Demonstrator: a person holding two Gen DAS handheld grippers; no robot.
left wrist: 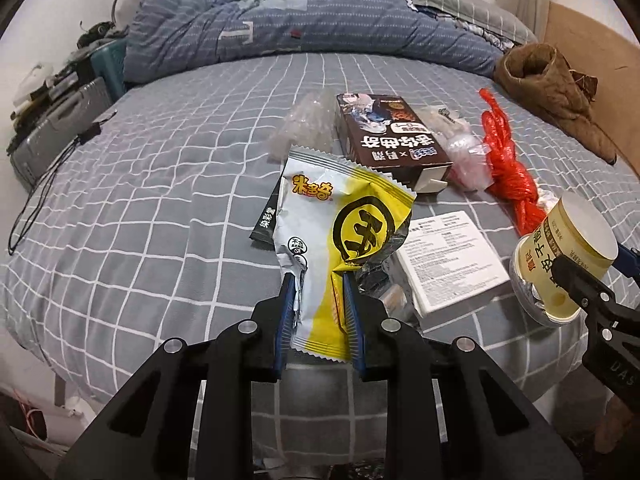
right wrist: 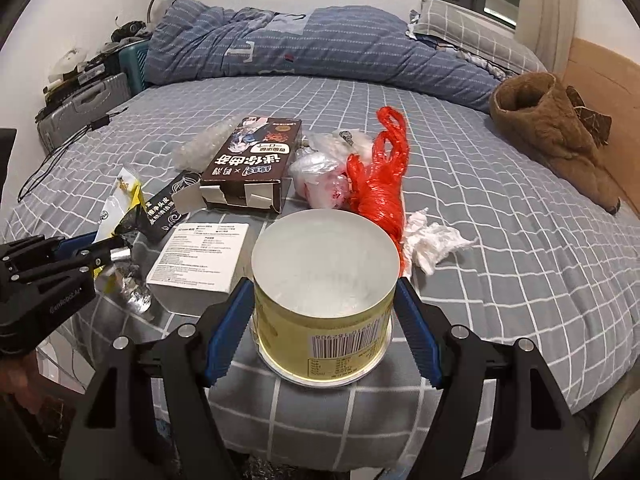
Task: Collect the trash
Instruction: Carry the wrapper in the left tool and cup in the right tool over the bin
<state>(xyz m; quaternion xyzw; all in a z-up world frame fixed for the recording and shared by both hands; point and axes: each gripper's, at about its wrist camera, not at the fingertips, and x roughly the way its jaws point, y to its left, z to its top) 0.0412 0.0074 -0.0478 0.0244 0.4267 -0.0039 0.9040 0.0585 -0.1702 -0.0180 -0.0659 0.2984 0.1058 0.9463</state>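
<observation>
Now, left wrist view
Left hand-held gripper (left wrist: 318, 280): pressed together on a white and yellow snack wrapper (left wrist: 340, 240), which stands up between its blue pads above the bed (left wrist: 160, 200).
Ahead of it: a dark brown carton (left wrist: 384, 136) lying flat, with a clear plastic wad (left wrist: 304, 124) to its left and a clear bag (left wrist: 468, 152) to its right.
Right of the wrapper: a white box (left wrist: 452, 264) flat on the grey checked sheet, and a red plastic bag (left wrist: 508, 168) beyond it.
Far right: the right hand-held gripper (left wrist: 576, 280) gripping a yellow round tub (left wrist: 568, 256), lifted clear of the sheet.
Far end: a blue quilt (left wrist: 320, 28) and a brown garment (left wrist: 556, 92).

Right wrist view
Right hand-held gripper (right wrist: 326, 300): spread wide but clamped on the yellow round tub (right wrist: 324, 280), one blue pad on each side of it.
Ahead of the tub: the red plastic bag (right wrist: 380, 176), the clear bag (right wrist: 320, 180) and the dark brown carton (right wrist: 252, 160), open at its near end.
Just right: a crumpled white tissue (right wrist: 436, 244).
Left: the white box (right wrist: 200, 256), a black sachet (right wrist: 168, 204), and the left hand-held gripper (right wrist: 116, 252) holding the snack wrapper (right wrist: 124, 204).
</observation>
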